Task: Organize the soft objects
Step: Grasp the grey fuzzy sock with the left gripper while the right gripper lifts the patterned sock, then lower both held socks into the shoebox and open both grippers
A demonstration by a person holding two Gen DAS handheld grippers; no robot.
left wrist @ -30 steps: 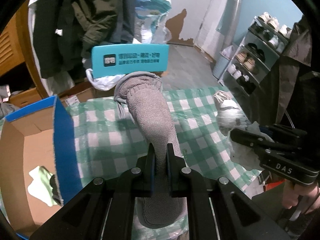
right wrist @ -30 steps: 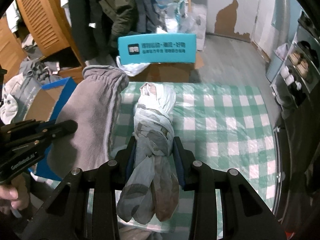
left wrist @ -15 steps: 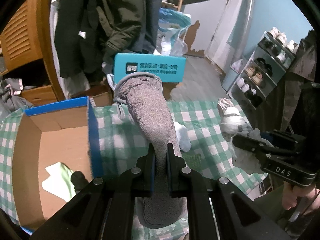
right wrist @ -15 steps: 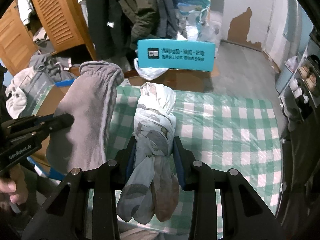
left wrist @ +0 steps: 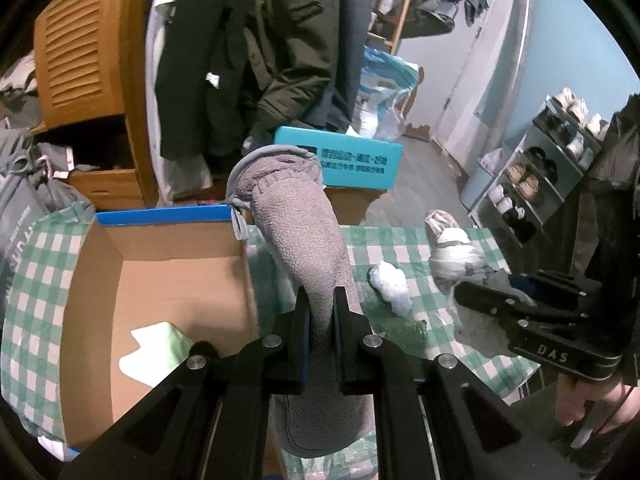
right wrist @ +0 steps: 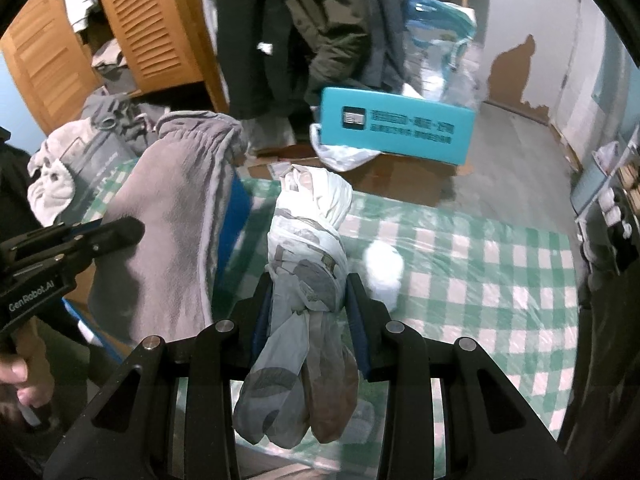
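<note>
Right now the left gripper (left wrist: pixel 319 334) squeezes a gray sock (left wrist: pixel 298 236) above the counter (left wrist: pixel 448 240), beside the cardboard box (left wrist: pixel 160 280); the right gripper (right wrist: pixel 308 320) hugs a knotted cloth bundle (right wrist: pixel 308 248). The floppy sock could catch the box wall and miss. The box's near corner is hidden.

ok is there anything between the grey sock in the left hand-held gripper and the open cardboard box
Nothing visible blocks it. The grey sock is pinched in the left hand-held gripper, above the box's blue-edged right wall. The cardboard box is open-topped, with only a pale green cloth on its floor. The white wad lies on the other side.
</note>
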